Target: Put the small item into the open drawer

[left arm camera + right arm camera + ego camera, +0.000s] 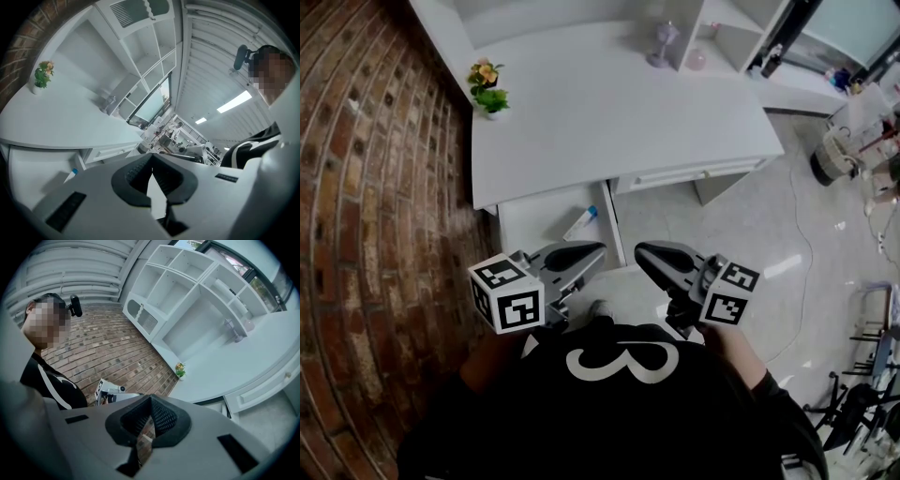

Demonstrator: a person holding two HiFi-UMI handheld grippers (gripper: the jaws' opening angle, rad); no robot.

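My left gripper [581, 253] and right gripper [652, 255] were both pressed together and empty. The small white, blue-capped tube [580, 223] lay inside the open white drawer [530, 227]. I judged any next reach should avoid knocking it.

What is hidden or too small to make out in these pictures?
- Open drawer, head view: its front edge is partly hidden behind the left claw.
- Small tube inside it: print too small to read; in the left gripper view the claw's body covers all but its blue-capped end.
- Purple item, head view: too small to identify.
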